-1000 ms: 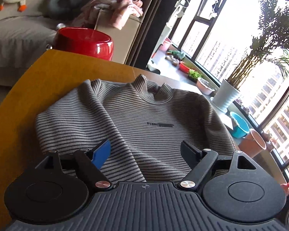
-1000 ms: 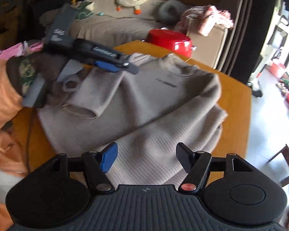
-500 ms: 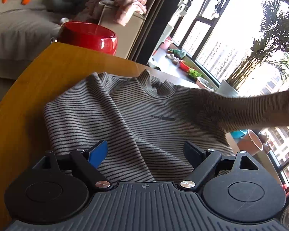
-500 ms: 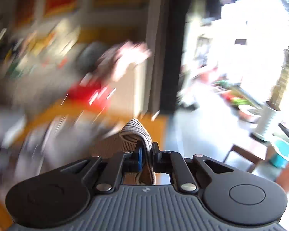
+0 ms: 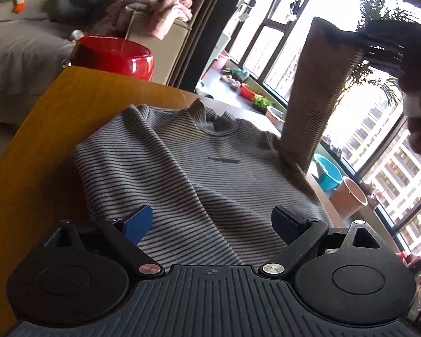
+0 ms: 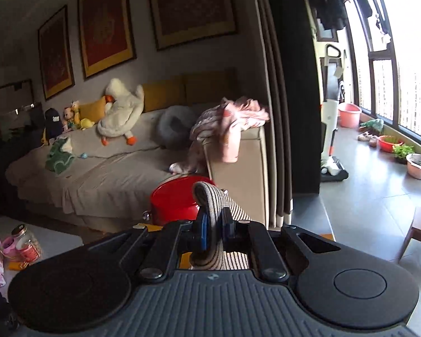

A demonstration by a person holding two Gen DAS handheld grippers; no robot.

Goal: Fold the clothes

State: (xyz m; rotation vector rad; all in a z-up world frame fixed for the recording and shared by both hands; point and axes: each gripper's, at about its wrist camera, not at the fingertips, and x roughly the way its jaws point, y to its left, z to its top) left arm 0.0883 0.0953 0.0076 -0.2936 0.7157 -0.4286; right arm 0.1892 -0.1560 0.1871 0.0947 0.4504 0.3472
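Ribbed sleeve (image 5: pixel 314 106) now lifted upright — right hand-held gripper (image 6: pixel 212 226) pinching it; left hand-held gripper (image 5: pixel 212 221) spread wide.

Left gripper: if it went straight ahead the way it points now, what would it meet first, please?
Probably the sweater: the left gripper hangs open over its lower part, aimed along the cloth toward the collar, though depth is unclear.

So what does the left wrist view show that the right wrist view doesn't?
Only the left wrist view shows the sweater body spread on the table, the left gripper open above its hem, and the sleeve lifted upright. Only the right wrist view shows the right gripper with jaws shut on the sleeve cuff, plus the goose toy's whole body and the wall pictures. Both show the red pot and sofa.
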